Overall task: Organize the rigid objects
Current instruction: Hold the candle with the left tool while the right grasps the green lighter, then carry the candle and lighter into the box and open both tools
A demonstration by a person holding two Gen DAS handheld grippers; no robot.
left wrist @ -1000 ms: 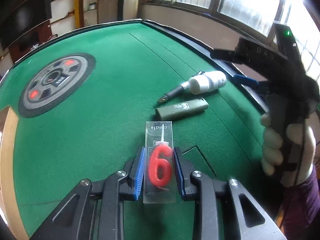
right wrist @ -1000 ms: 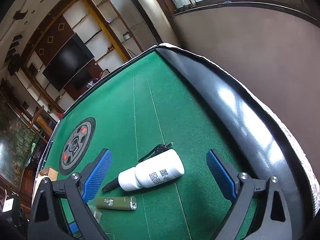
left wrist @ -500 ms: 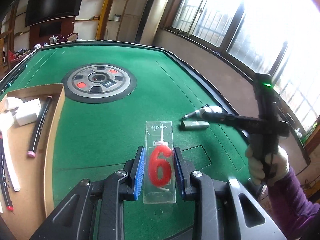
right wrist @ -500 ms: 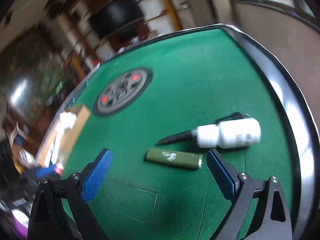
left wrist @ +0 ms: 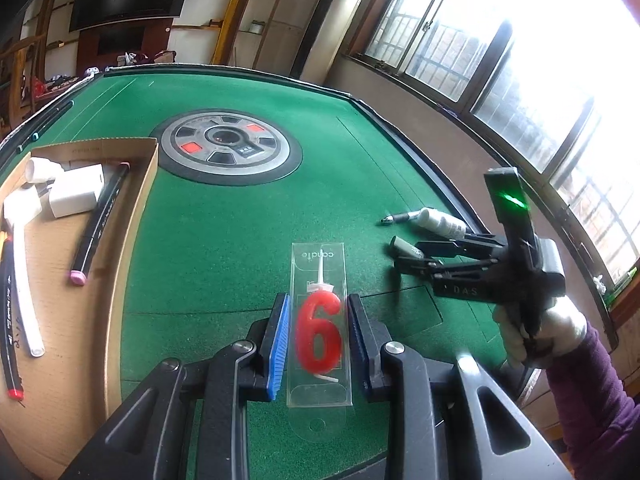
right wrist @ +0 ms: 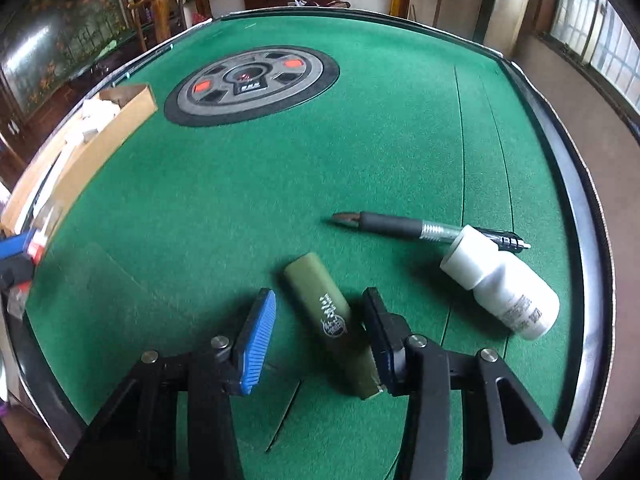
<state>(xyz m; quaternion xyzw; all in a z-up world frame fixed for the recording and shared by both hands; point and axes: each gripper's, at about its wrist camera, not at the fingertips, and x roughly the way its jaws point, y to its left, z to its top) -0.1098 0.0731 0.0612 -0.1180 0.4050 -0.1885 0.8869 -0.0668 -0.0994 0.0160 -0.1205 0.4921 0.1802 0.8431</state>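
Green felt carries the loose items. The left gripper (left wrist: pixel 319 340) clamps a candle pack (left wrist: pixel 320 322), likely bound for the cardboard box (left wrist: pixel 132 216) at ten o'clock. The right gripper (right wrist: pixel 320 332), jaws apart, straddles the lighter (right wrist: pixel 330 320), ready to pinch; pen (right wrist: pixel 400 226) and bottle (right wrist: pixel 504 290) wait at two o'clock.

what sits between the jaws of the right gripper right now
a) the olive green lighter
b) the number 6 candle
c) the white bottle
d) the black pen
a: in the right wrist view the olive green lighter lies on the felt between the open jaws of the right gripper, while the white bottle and black pen lie off to the side, and the number 6 candle is in the left gripper.
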